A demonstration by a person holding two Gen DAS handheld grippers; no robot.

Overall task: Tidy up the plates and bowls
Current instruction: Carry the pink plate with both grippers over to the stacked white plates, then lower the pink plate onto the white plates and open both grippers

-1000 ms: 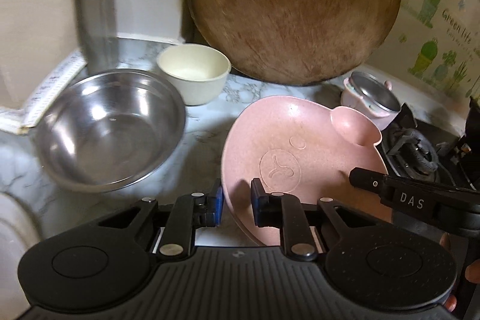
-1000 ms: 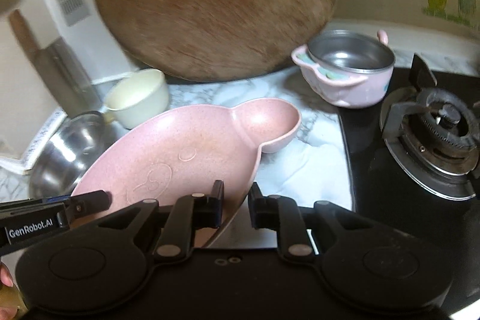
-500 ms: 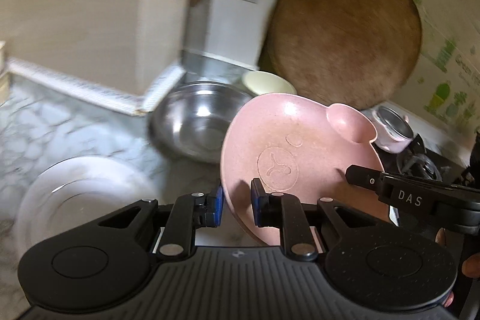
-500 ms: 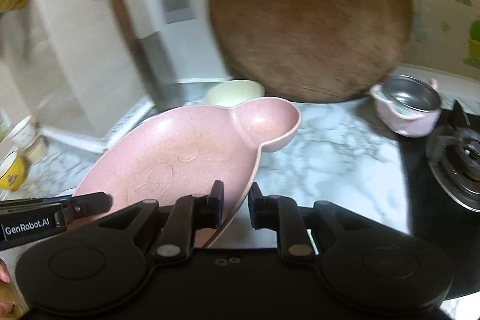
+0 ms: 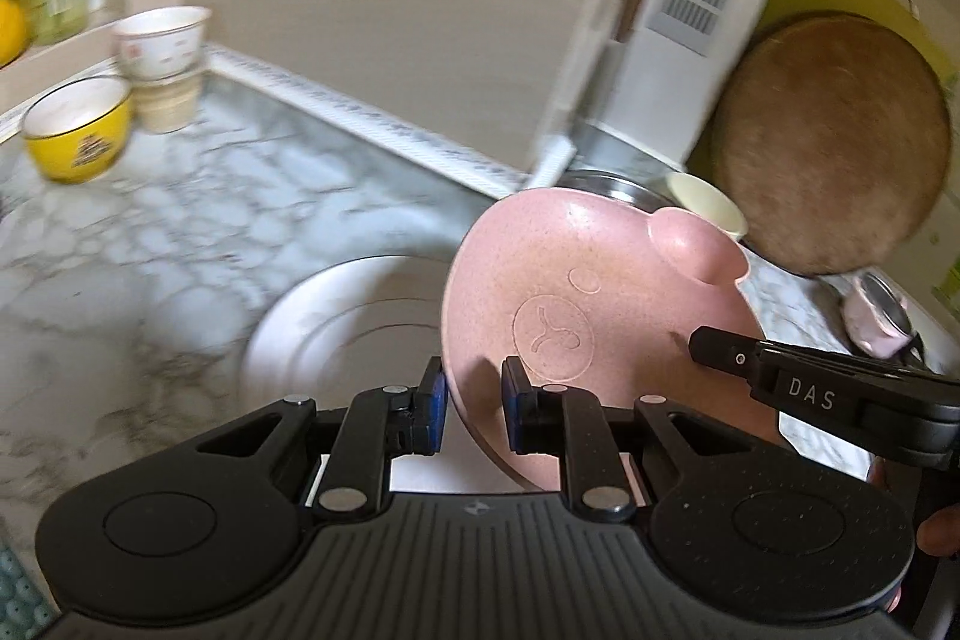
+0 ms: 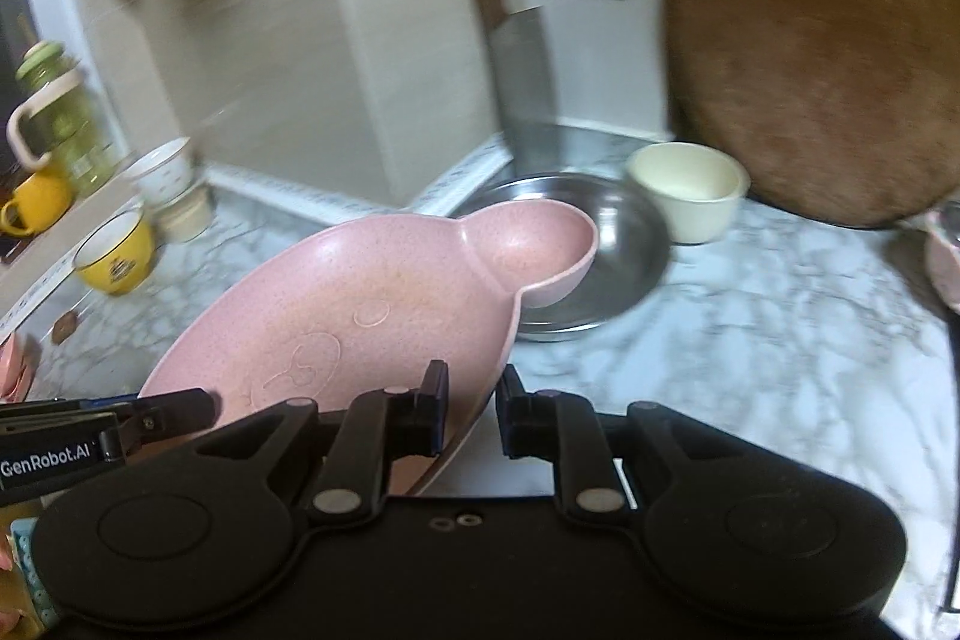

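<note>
A pink bear-shaped plate with a small ear bowl is held in the air, tilted, by both grippers. My left gripper is shut on its near left rim. My right gripper is shut on its near right rim; the plate shows in that view too. Below and left of the plate lies a white plate on the marble counter. A steel bowl and a cream bowl sit behind the pink plate.
A yellow cup and stacked white bowls stand at the far left. A round wooden board leans on the wall at right, with a cleaver beside it. A small pink pot sits far right.
Both grippers have carried the pink plate up and to the left, away from the stove. The white plate and the yellow cup have come into view.
</note>
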